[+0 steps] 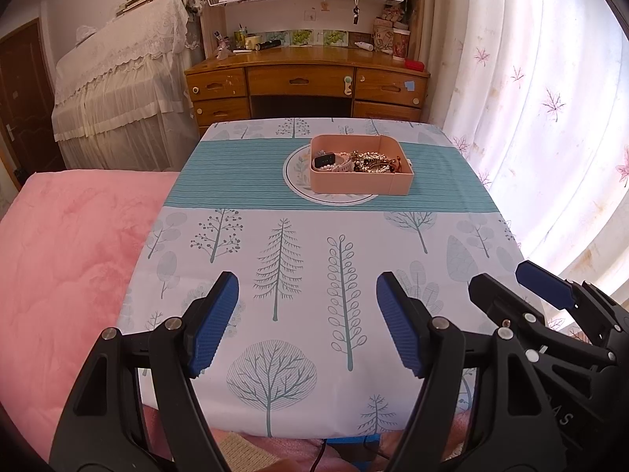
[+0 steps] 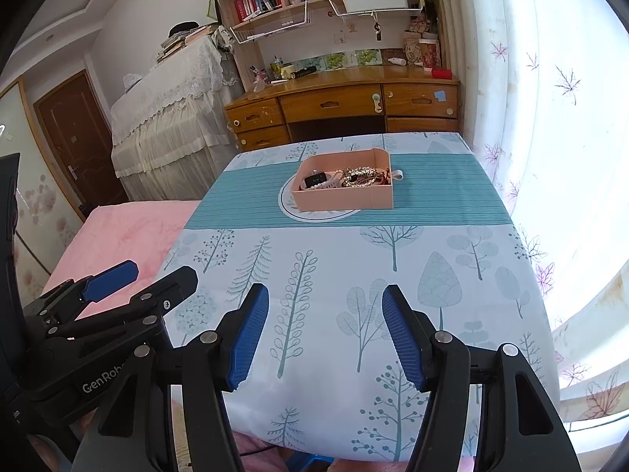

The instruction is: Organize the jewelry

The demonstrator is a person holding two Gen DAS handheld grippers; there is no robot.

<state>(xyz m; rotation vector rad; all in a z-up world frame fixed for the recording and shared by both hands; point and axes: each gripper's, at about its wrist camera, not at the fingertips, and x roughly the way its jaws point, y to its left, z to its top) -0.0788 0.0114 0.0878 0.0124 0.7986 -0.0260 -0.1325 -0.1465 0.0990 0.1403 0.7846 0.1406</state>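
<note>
A pink open box [image 1: 359, 185] [image 2: 342, 198] stands on a round white plate [image 1: 298, 188] [image 2: 287, 206] at the far middle of the table. It holds a tangle of gold chains and bracelets [image 1: 371, 162] [image 2: 359, 177], a pearl strand and a dark-faced watch [image 1: 324, 160] [image 2: 316, 179]. My left gripper [image 1: 306, 318] is open and empty over the table's near edge, well short of the box. My right gripper [image 2: 325, 332] is open and empty too, beside the left one; it also shows in the left wrist view [image 1: 511, 283].
The table wears a tree-print cloth with a teal band [image 1: 236, 181] [image 2: 440, 192]. A pink quilted bed [image 1: 67, 267] lies to the left. A wooden desk with shelves [image 1: 306, 82] [image 2: 342, 102] stands behind, a lace-covered piano [image 1: 118, 90] at left, curtains [image 1: 550, 98] at right.
</note>
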